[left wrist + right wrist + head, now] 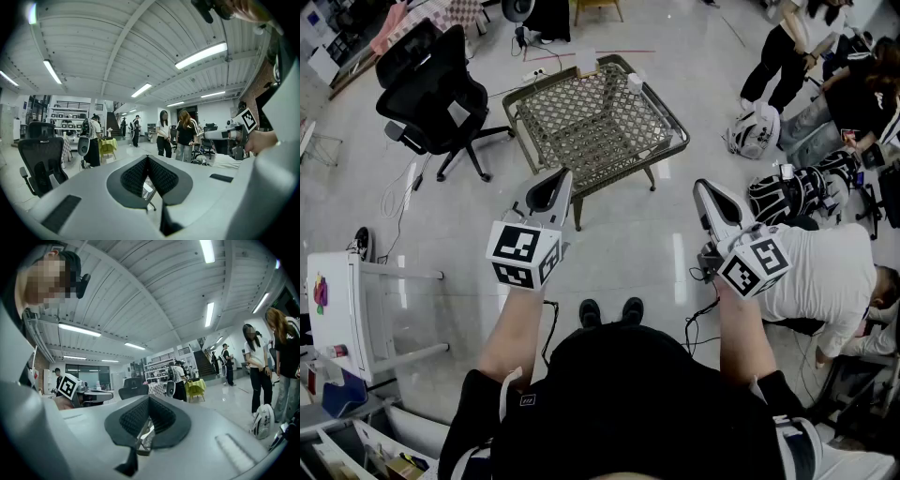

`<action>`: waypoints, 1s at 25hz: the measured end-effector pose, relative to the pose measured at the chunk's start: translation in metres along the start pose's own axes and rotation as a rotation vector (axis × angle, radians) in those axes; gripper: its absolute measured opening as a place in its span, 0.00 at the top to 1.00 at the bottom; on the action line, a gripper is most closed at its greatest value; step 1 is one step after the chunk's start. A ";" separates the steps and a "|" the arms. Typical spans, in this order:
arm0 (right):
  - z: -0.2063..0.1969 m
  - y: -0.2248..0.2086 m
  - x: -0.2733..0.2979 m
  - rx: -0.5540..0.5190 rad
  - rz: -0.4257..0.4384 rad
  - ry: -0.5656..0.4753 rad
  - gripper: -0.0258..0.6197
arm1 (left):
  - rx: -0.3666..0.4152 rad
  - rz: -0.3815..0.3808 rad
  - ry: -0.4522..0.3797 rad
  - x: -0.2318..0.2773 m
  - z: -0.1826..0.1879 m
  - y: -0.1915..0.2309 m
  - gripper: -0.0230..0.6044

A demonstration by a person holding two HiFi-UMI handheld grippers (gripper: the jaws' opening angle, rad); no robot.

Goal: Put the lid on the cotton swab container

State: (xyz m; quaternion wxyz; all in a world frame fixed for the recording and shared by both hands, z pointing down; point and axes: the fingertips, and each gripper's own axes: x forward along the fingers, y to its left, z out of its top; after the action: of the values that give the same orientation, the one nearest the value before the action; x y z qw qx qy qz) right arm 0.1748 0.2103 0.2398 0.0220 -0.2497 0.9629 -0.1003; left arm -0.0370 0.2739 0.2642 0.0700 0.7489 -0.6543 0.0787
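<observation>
Left tool [555, 180] and right tool [706, 189] held side by side at frame centre over glossy floor [656, 246], woven desk [591, 127] above them, black office chair [431, 89] upper left, backpacks [753, 131] at right.

white item [635, 82] on woven table [591, 131]: unidentifiable | kneeling person [820, 277]: right-edge cut

Holding out left gripper [551, 192] and right gripper [715, 202] side by side on bare forearms [517, 330], apart, pointing forward, jaws pressed together, nothing between.
</observation>
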 end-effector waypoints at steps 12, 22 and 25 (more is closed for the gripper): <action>-0.007 0.011 -0.002 -0.001 -0.033 -0.006 0.95 | 0.007 -0.014 0.001 -0.005 -0.005 0.008 0.95; -0.008 -0.020 -0.032 -0.034 -0.016 -0.013 0.95 | -0.013 -0.002 0.031 0.010 -0.014 -0.017 0.95; -0.007 -0.034 -0.041 -0.026 -0.004 -0.014 0.95 | 0.001 0.006 0.035 0.016 -0.012 -0.031 0.95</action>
State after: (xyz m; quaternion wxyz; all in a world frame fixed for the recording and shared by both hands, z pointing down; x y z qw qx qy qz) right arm 0.2265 0.2022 0.2528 0.0254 -0.2527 0.9634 -0.0859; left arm -0.0040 0.2647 0.2789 0.0808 0.7455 -0.6551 0.0922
